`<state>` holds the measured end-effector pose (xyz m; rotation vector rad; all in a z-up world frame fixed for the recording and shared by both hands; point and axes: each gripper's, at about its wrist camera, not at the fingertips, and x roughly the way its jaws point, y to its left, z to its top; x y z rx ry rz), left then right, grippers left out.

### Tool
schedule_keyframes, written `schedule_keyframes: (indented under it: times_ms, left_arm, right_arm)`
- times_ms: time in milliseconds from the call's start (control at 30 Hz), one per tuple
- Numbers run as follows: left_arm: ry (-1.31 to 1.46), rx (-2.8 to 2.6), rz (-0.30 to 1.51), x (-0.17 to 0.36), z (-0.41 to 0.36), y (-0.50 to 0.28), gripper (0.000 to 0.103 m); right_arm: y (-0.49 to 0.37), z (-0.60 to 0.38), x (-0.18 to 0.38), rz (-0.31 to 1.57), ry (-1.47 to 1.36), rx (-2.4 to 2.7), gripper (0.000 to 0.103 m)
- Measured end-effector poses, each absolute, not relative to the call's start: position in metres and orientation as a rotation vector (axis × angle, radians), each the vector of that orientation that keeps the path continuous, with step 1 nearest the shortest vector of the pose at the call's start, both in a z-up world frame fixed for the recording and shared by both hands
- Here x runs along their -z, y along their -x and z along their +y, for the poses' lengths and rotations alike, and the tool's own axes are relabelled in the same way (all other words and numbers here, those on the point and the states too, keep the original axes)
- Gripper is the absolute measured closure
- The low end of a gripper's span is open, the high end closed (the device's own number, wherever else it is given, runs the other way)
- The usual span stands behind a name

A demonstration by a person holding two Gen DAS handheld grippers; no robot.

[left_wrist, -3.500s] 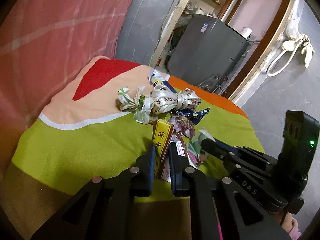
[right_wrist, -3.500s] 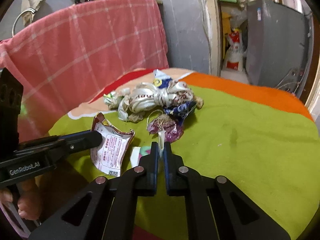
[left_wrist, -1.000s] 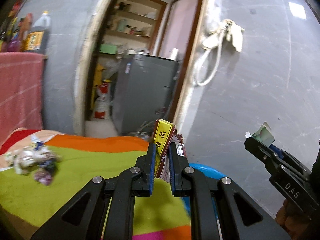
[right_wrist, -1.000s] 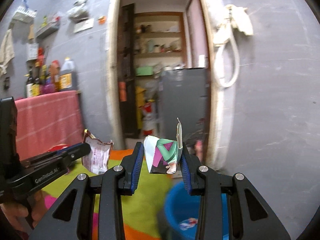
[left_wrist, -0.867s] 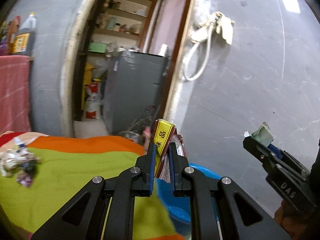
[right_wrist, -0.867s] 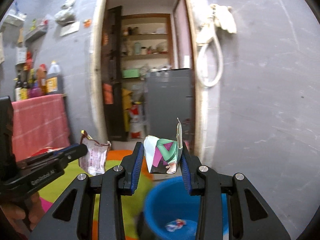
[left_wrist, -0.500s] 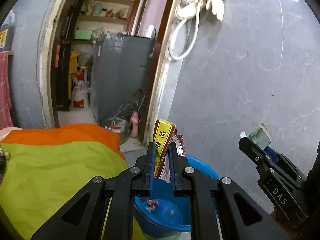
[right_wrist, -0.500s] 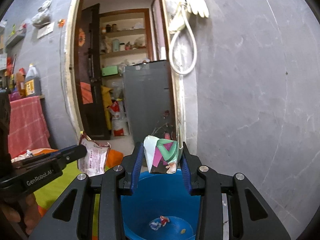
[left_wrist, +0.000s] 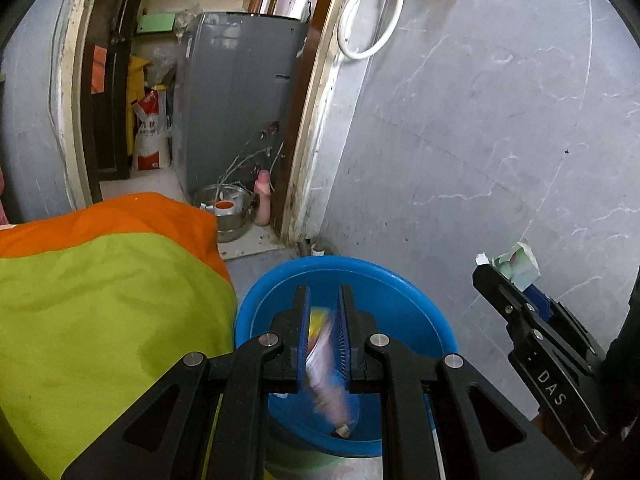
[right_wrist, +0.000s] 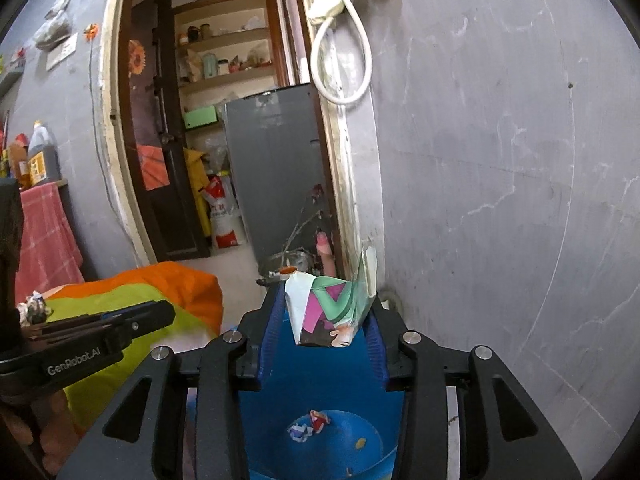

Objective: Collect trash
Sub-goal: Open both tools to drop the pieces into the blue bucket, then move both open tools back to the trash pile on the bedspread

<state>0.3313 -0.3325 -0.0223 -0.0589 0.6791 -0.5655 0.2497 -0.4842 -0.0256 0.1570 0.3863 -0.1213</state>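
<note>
The left gripper hangs over the blue bucket. Its jaws stand a little apart, and a blurred yellow wrapper is between them, its long axis steep, lower end pointing into the bucket. The right gripper is opening; the folded green-pink wrapper sits between its pads, above the bucket, tip up.
</note>
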Motion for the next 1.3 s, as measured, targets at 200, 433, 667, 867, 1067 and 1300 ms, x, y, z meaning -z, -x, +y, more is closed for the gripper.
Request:
schedule_keyframes:
  times_ms: [200, 433, 667, 867, 1067, 1300]
  left_arm:
    - [0.072, 0.545, 0.703, 0.026, -0.330, -0.334, 0.084]
    - [0.118, 0.505, 0.652, 0.012, -0.307, -0.330, 0.054]
    - [0.185, 0.405, 0.559, -0.003, -0.268, -0.319, 0.005]
    - [0.140, 0.323, 0.503, -0.013, -0.244, -0.307, 0.005]
    - [0.120, 0.302, 0.457, -0.022, -0.225, -0.290, 0.005]
    - [0.129, 0.290, 0.427, -0.036, -0.199, -0.268, 0.005]
  right_arm:
    - [-0.253, -0.488, 0.025, 0.390, -0.174, 0.118, 0.054]
    - [-0.244, -0.485, 0.017, 0.338, -0.181, 0.149, 0.029]
    - [-0.230, -0.482, 0.005, 0.268, -0.190, 0.167, 0.000]
    - [-0.223, -0.472, -0.002, 0.253, -0.179, 0.156, 0.000]
    - [-0.215, -0.459, -0.014, 0.236, -0.164, 0.147, 0.000]
    - [-0.200, -0.434, -0.032, 0.224, -0.139, 0.114, 0.000]
